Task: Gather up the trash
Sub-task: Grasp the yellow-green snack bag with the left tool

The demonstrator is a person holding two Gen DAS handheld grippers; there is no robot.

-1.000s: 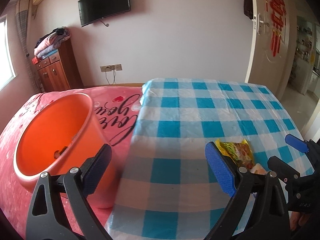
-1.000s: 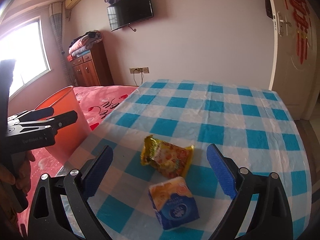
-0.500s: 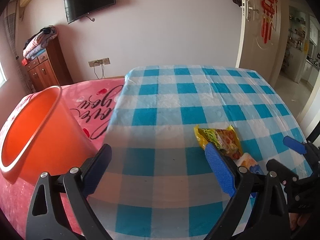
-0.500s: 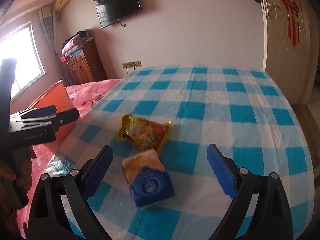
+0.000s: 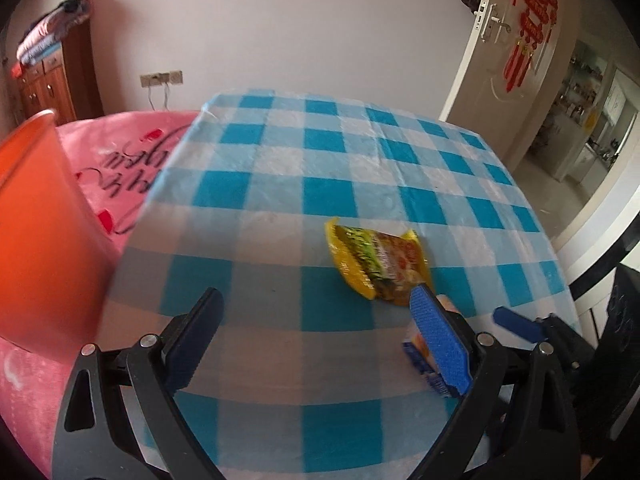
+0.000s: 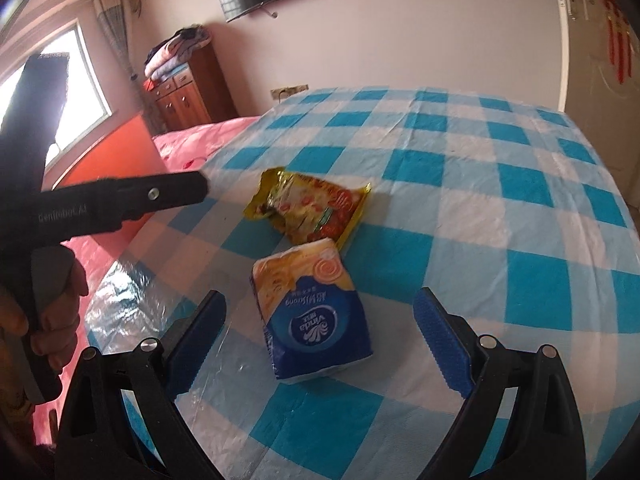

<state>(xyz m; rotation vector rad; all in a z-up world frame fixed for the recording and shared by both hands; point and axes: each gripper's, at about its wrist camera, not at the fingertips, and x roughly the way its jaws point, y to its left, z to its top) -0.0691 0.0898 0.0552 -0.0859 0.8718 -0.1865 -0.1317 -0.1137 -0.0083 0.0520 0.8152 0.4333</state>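
A yellow snack wrapper [image 5: 378,264] [image 6: 312,208] lies on the blue checked tablecloth [image 5: 280,184]. Just in front of it lies a blue and orange tissue pack [image 6: 316,312], which my right gripper [image 6: 322,342] frames from above, open and not touching it. My left gripper [image 5: 318,340] is open and holds nothing; the wrapper lies ahead of its right finger, which half hides the tissue pack [image 5: 418,350]. An orange bucket [image 5: 36,232] [image 6: 116,156] stands left of the table.
The bucket stands on a pink bed cover [image 5: 132,148] against the table's left edge. A hand [image 6: 52,308] holds the left gripper's handle, whose finger [image 6: 176,192] reaches over the table's left side. A half-open door [image 5: 492,92] is at the far right.
The left gripper swung right, so the bucket slid to the view's left edge and the wrapper came nearer. The right gripper moved forward and down onto the tissue pack.
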